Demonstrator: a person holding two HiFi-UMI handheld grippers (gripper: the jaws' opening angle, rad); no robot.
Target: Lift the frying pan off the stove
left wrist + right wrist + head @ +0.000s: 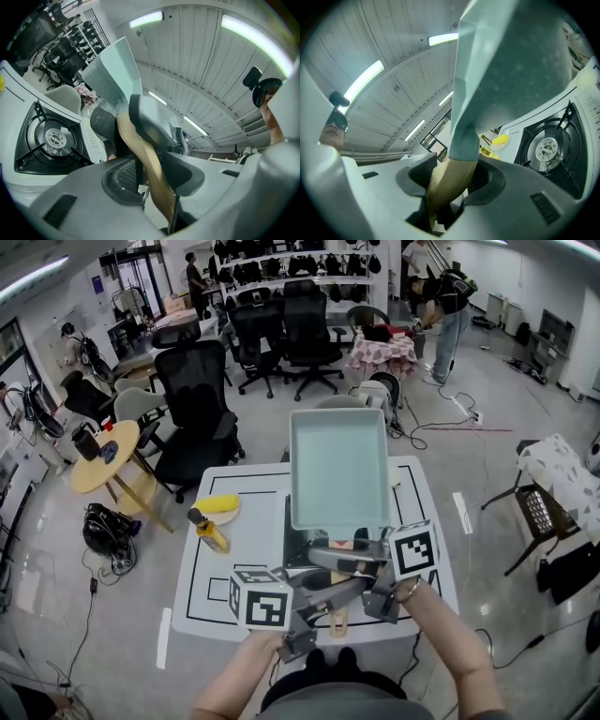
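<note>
The pale teal square frying pan (337, 470) hangs in the air over the white table, clear of the stove (292, 538). In the left gripper view the burner (56, 138) is bare, and so it is in the right gripper view (546, 150). Both grippers hold the pan's wooden handle (338, 619). My left gripper (314, 601) is shut on the handle (151, 171) lower down. Just behind the pan's grey neck, my right gripper (370, 570) is shut on the handle (446, 183). The pan (115, 70) tilts upward in the left gripper view and rises in the right gripper view (511, 61).
A yellow banana (217, 504) on a small plate and a yellow bottle (210, 535) lie on the table's left part. Black office chairs (192, 404) stand beyond the table. A round wooden side table (105, 457) is at the left.
</note>
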